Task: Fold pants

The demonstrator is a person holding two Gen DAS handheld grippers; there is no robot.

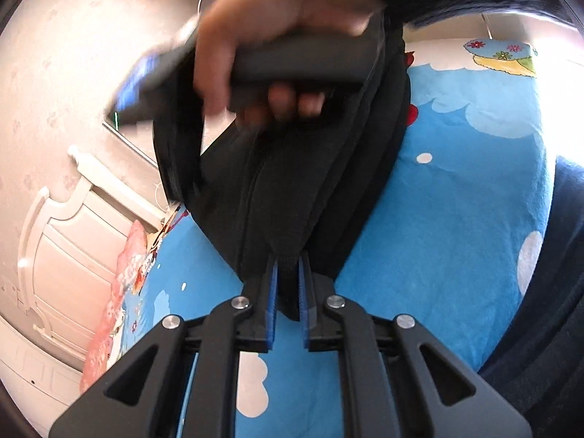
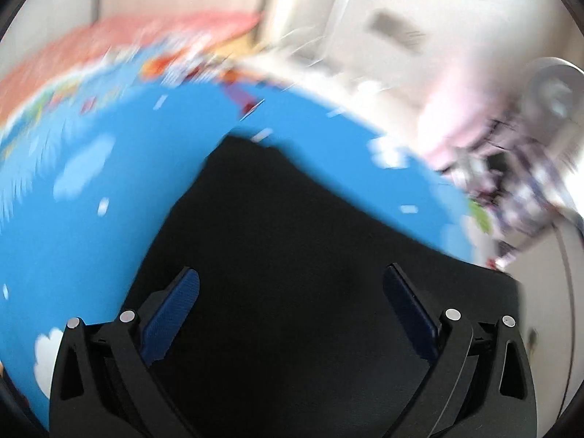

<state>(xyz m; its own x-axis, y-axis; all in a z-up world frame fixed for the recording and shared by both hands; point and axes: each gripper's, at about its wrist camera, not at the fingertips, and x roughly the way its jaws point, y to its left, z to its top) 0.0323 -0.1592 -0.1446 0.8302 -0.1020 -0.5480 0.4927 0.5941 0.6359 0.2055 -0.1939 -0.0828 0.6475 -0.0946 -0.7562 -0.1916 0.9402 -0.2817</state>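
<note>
The black pants (image 1: 292, 189) hang bunched above a blue cloud-print bedsheet (image 1: 456, 189). My left gripper (image 1: 288, 270) is shut on a fold of the pants and holds them up. A hand gripping the right gripper's black handle (image 1: 299, 65) is just beyond the pants in the left wrist view. In the blurred right wrist view the pants (image 2: 292, 241) spread dark over the sheet (image 2: 109, 189). My right gripper (image 2: 292, 284) is open, its blue pads wide apart above the cloth, holding nothing.
A white headboard (image 1: 62, 241) and a pink pillow (image 1: 120, 292) lie at the left. The person's dark clothing (image 1: 547, 310) fills the right edge. A heap of patterned clothes (image 2: 518, 182) and a white fan (image 2: 554, 87) stand beyond the bed.
</note>
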